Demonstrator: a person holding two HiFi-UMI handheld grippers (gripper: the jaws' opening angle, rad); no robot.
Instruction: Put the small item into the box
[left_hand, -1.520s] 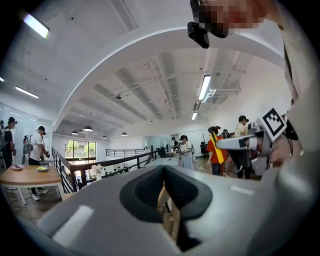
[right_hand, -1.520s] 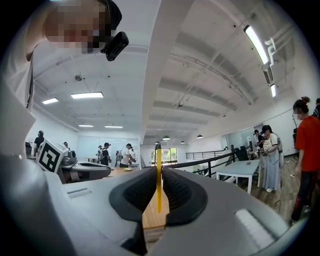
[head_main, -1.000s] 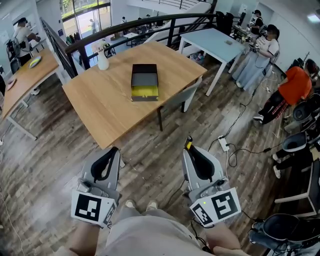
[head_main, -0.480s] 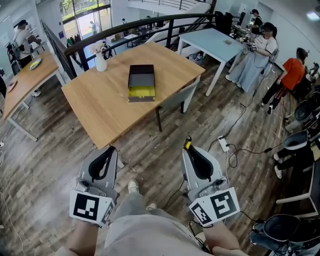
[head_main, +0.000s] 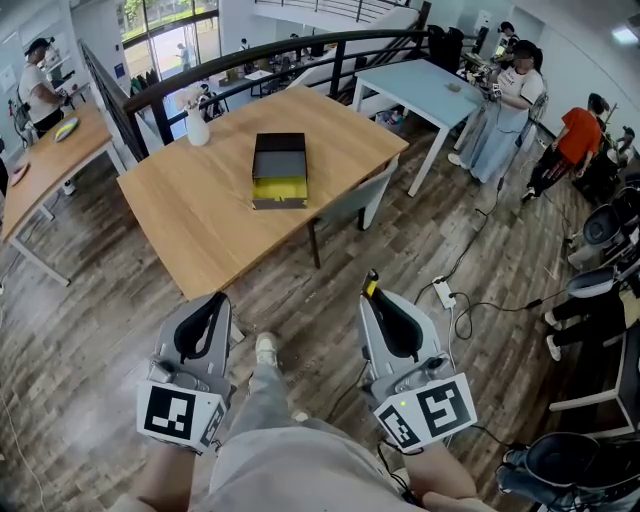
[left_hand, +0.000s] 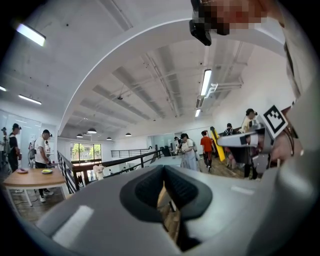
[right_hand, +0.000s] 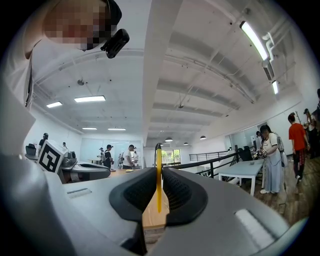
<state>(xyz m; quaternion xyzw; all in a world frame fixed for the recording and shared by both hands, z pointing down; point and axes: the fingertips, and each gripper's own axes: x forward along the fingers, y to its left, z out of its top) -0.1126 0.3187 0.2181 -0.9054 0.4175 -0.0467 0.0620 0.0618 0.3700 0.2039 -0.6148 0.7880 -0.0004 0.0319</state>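
On the light wooden table (head_main: 200, 220) ahead of you sits one black box with a yellow inside showing at its near end (head_main: 279, 170), about mid-top, and one white vase (head_main: 197, 125) stands near the table's far left corner. You hold two grippers short of the table's near edge, over the plank floor (head_main: 420, 220) by your legs. Your left gripper (head_main: 220, 298) has its jaws pressed together on nothing. Your right gripper (head_main: 369, 296) pinches one thin yellow strip with a black tip (head_main: 372, 285), upright between the pads, well apart from the box. One pale blue table (head_main: 430, 80) stands beyond the wooden table's right corner.
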